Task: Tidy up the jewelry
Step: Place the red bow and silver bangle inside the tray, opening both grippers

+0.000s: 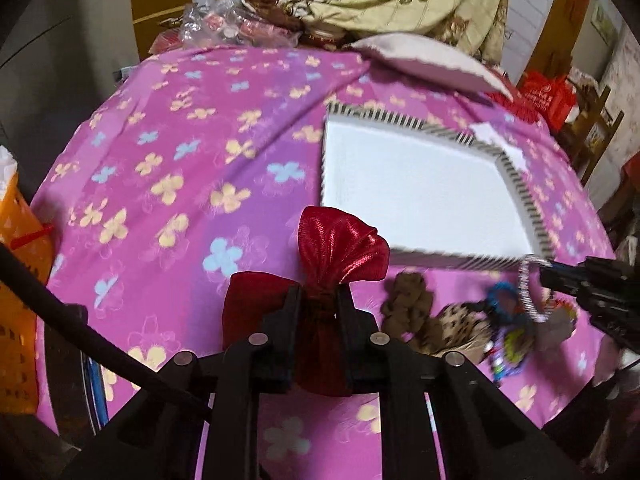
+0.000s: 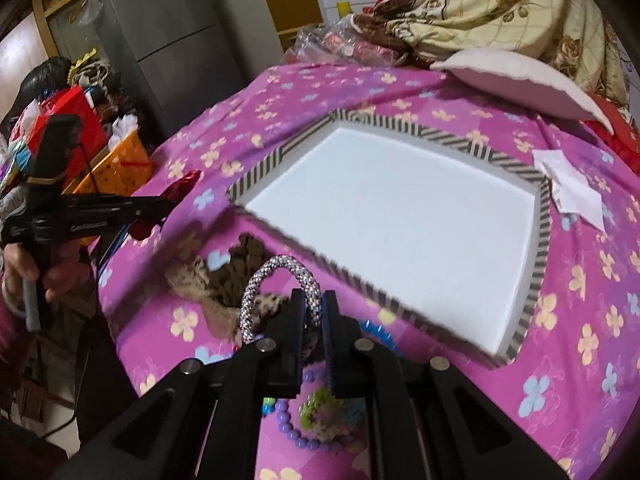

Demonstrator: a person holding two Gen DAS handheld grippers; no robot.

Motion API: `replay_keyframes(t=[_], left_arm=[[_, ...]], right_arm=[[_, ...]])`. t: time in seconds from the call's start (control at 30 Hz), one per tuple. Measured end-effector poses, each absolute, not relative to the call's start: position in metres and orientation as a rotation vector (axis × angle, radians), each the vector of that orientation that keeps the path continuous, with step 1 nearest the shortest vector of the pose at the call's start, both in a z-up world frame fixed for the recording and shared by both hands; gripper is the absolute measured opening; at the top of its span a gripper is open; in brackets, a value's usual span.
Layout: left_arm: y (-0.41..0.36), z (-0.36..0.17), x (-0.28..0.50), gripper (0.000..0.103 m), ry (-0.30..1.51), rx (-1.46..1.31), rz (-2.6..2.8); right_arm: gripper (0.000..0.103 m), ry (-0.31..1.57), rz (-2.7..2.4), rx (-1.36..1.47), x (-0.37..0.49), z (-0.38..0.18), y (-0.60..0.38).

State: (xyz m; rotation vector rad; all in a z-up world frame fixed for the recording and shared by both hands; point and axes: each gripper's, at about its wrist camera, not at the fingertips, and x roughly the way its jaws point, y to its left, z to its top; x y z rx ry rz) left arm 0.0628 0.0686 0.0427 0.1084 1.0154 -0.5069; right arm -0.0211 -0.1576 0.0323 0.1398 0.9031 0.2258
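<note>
My left gripper is shut on the neck of a shiny red fabric bow, held above the pink flowered cloth; it also shows in the right wrist view. My right gripper is shut on a silver beaded bangle, lifted just in front of the striped tray with its white inside. In the left wrist view the bangle hangs from the right gripper at the right edge, near the tray. Brown and leopard hair ties and coloured bead bracelets lie under the right gripper.
The pink flowered cloth covers the table. A white paper scrap lies right of the tray. A pale cushion and folded bedding sit at the back. An orange basket stands off the left edge.
</note>
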Motion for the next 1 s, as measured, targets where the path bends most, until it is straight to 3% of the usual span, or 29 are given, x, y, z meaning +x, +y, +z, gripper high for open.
replay_keyframes(t=[0.5,0.87,1.0], left_arm=[[-0.023,0.021,0.117,0.037,1.064,0.142,-0.449],[-0.034,-0.007,0.132,0.038,1.117,0.166,-0.368],[-0.033,-0.008,0.129,0.039,1.108,0.156,-0.362]], right_arm=[[0.008,0.981,0.09,0.216,0.078,-0.001,-0.163],[0.008,1.061,0.116,0.244,0.098,-0.03,-0.156],[0.02,1.06,0.118,0.252,0.096,-0.031,-0.157]])
